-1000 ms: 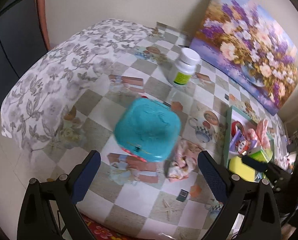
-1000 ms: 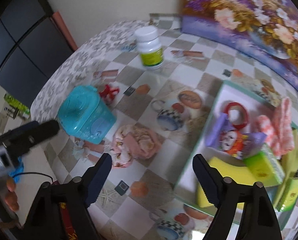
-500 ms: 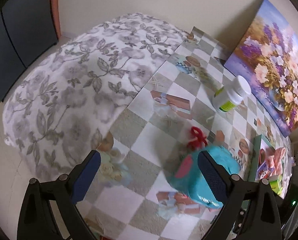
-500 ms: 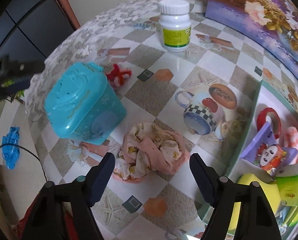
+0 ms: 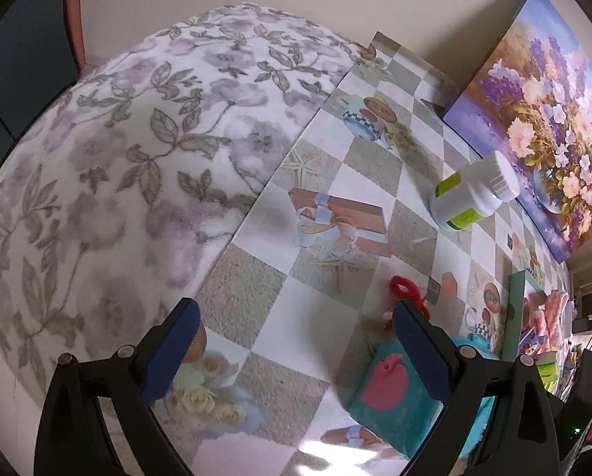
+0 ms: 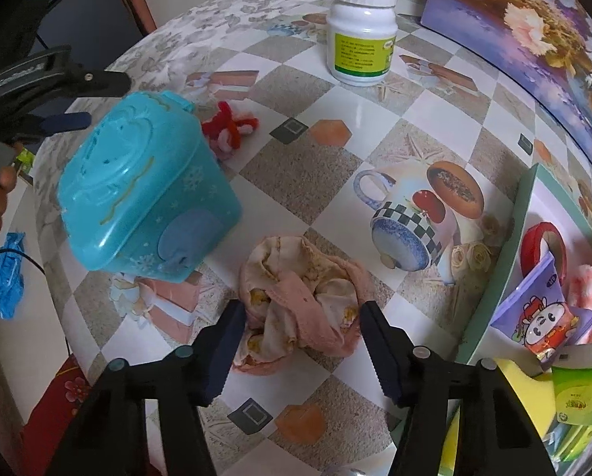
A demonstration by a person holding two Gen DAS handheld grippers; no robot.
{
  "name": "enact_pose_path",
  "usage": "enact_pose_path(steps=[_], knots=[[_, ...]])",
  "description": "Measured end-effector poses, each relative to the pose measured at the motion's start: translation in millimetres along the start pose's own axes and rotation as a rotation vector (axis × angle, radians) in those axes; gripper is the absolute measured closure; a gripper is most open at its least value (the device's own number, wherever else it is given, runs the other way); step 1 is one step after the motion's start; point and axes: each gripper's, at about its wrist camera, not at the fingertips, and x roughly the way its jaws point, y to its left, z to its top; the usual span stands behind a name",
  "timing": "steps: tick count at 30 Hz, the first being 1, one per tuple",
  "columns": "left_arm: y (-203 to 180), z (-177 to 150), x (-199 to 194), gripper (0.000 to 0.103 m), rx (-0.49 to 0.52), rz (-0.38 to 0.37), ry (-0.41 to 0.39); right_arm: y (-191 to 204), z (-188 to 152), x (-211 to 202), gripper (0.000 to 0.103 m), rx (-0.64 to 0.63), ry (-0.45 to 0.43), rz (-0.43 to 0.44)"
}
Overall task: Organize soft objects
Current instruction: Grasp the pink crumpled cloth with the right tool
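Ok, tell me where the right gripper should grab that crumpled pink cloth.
Grip the raised middle of the crumpled pink cloth, coming straight down from above. It lies as a loose heap, bunched highest there, and the open right gripper already straddles its near edge.

A white pill bottle (image 6: 362,29) stands upright near a flower painting (image 6: 533,20).

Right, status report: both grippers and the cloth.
Right gripper open, fingers straddling crumpled pink cloth, not yet closed. Left gripper open, empty, beside teal box. Nothing blocking the cloth.
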Motion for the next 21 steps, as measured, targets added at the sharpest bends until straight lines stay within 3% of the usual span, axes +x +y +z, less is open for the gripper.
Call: enact_pose_path(steps=[2,11,21], knots=[[3.7,2.0,2.7,0.005,0.006,-0.009,-0.004,0.6,1.9,2.3,0.041,-0.005,0.001,-0.001],[26.3,14.9,5.5,0.005,0.022,-0.058,-0.034,-9.2,15.9,0.7,0.071,0.011,-0.008,0.028],[28.1,19.4,-0.4,0.005,0.067,-0.106,-0.058,-28.4,11.4,-19.3,0.084,0.057,-0.058,0.032]])
